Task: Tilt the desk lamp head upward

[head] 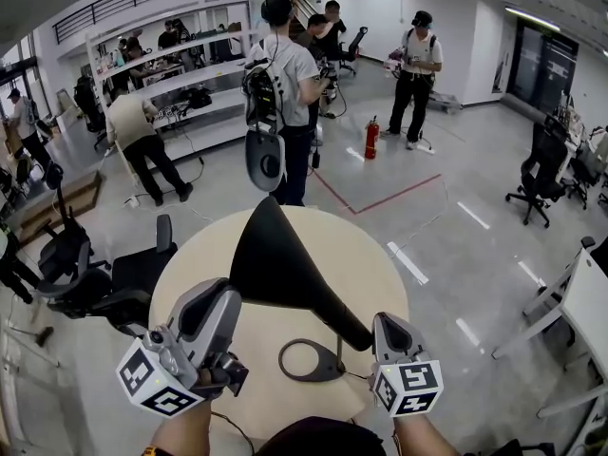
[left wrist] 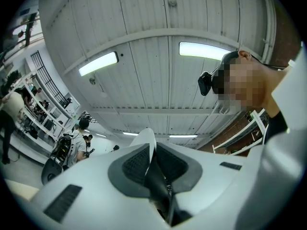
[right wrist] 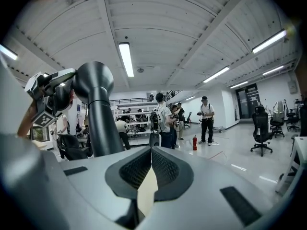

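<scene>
A black desk lamp stands on a round beige table [head: 380, 274], with its ring base [head: 309, 359] near the front edge. Its cone-shaped head [head: 275, 255] is tilted, wide end toward me at the left and narrow end by the neck at the right. My left gripper [head: 226, 291] points upward and is shut on the thin black rim [left wrist: 158, 176] of the head, which sits between its pads [left wrist: 136, 162]. My right gripper [head: 385, 323] hangs just right of the lamp's neck [right wrist: 100, 123], level, jaws shut with nothing between them [right wrist: 151, 152].
Several people stand on the floor beyond the table, the nearest [head: 285, 93] just behind it. A black office chair [head: 114, 283] is close at the table's left. A red fire extinguisher [head: 371, 139] stands further back, and a white desk [head: 584, 302] at the right.
</scene>
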{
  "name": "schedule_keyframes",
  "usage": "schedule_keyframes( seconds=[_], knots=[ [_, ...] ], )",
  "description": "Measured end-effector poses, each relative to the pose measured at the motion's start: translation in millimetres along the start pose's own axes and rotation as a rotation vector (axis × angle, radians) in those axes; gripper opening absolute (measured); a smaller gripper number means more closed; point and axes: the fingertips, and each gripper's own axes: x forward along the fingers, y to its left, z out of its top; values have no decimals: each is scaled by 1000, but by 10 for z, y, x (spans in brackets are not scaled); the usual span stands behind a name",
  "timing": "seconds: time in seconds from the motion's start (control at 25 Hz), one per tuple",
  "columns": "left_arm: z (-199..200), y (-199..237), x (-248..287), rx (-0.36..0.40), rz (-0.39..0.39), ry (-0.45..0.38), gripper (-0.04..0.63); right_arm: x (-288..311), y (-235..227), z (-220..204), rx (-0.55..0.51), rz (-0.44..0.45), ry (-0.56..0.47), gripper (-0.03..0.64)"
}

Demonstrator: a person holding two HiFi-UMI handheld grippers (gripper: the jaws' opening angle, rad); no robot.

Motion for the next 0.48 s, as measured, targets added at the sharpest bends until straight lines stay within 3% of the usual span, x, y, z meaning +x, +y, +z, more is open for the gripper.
schedule_keyframes(
  seconds=[0.16, 0.28, 0.48],
  knots=[
    [28, 100, -291, -40, 65, -46, 84, -114, 35, -43, 4, -26, 10, 17],
    [-132, 215, -547, -84, 121, -32, 84, -208, 90, -102, 10, -49, 17, 17],
    [-862, 344, -933, -123, 218, 120, 84, -341, 256, -334, 4, -65, 67, 17]
  ],
)
